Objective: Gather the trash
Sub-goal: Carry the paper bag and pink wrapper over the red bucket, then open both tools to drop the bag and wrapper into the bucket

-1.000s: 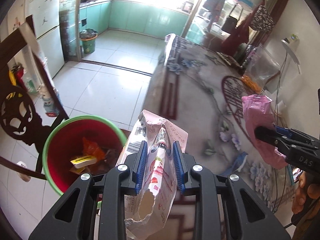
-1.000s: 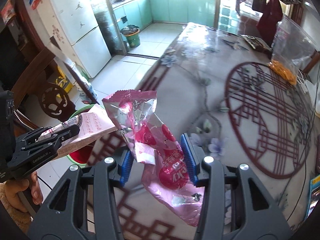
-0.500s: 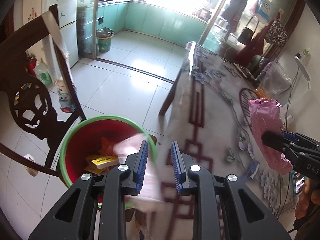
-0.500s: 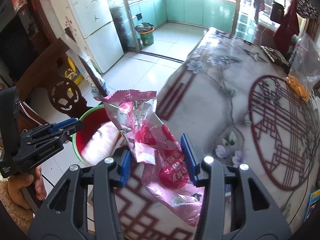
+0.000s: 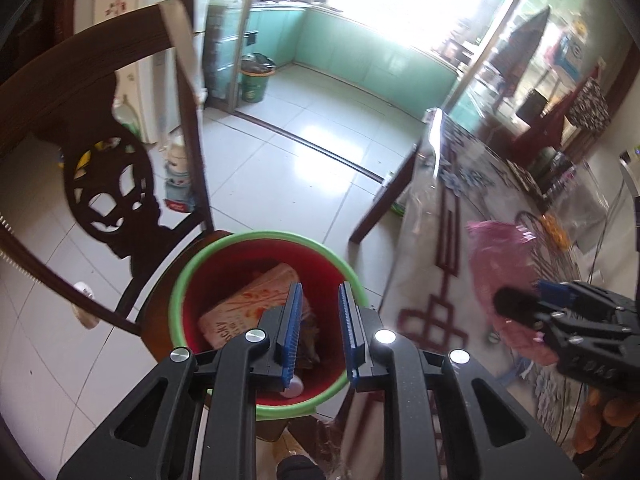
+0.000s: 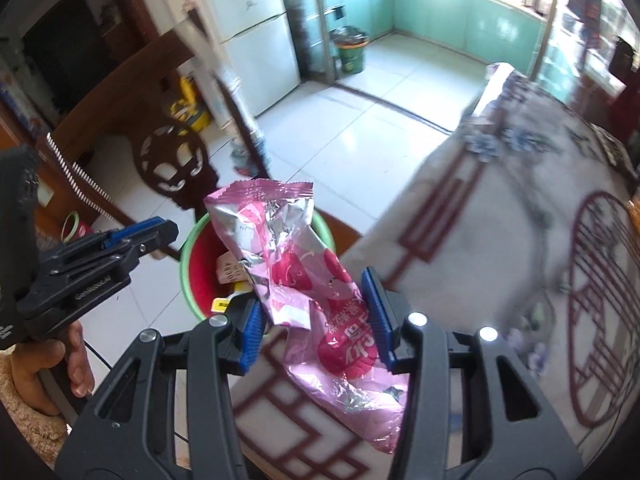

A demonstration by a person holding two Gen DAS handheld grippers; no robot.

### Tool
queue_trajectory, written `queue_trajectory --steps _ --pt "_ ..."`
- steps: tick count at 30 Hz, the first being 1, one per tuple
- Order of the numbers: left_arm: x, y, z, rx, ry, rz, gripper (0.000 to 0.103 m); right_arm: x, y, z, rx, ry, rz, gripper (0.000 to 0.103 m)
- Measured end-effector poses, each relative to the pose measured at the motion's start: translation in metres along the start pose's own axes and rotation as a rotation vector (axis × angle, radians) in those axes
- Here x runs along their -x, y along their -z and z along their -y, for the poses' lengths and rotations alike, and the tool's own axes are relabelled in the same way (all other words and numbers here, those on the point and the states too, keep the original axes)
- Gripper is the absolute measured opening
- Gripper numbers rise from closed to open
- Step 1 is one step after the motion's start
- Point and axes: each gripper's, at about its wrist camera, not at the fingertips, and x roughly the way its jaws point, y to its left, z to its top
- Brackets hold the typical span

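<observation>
**One wrapper in the bin, one wrapper in the right gripper**

The left gripper (image 5: pixel 319 330) hangs above the trash bin (image 5: pixel 208 258), a red bucket with a green rim that stands on the tiled floor (image 5: pixel 280 160) beside the counter (image 5: pixel 448 264). Its blue pads stand as near to each other as they go, with a narrow gap between them, and nothing is between them. Inside the bin lies a pale snack bag (image 5: pixel 248 300) with red print, on top of other small trash; the yellow piece among it I cannot name.

The right gripper (image 6: pixel 316 320) has hold of a pink snack wrapper (image 6: pixel 296 276). Its pads stand about half apart and press on the wrapper from both sides. The wrapper is crumpled, with silver foil showing at the open upper end, and its lower end hangs down below the pads. In the right wrist view the wrapper is over the edge of the counter, and its upper end is in front of the trash bin (image 6: pixel 188 256). In the left wrist view the same wrapper (image 5: pixel 504 264) is seen to the right, over the counter, apart from the bin.

The counter carries a patterned cloth with dark red lines and flowers. A dark carved wooden chair (image 5: pixel 112 184) stands just behind the bin. A hand (image 6: pixel 60 364) holds the left gripper handle.
</observation>
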Motion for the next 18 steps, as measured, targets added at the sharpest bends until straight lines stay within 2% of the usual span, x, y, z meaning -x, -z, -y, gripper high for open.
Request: queue_trajectory --steps 8,18 --pt "0.008 0.008 -0.032 0.068 -0.056 -0.002 0.017 -0.035 -0.010 -0.039 0.098 -0.050 -0.066 0.044" --pt "0.010 0.017 -0.047 0.101 -0.083 -0.006 0.016 -0.063 -0.015 -0.053 0.127 -0.056 -0.117 0.044"
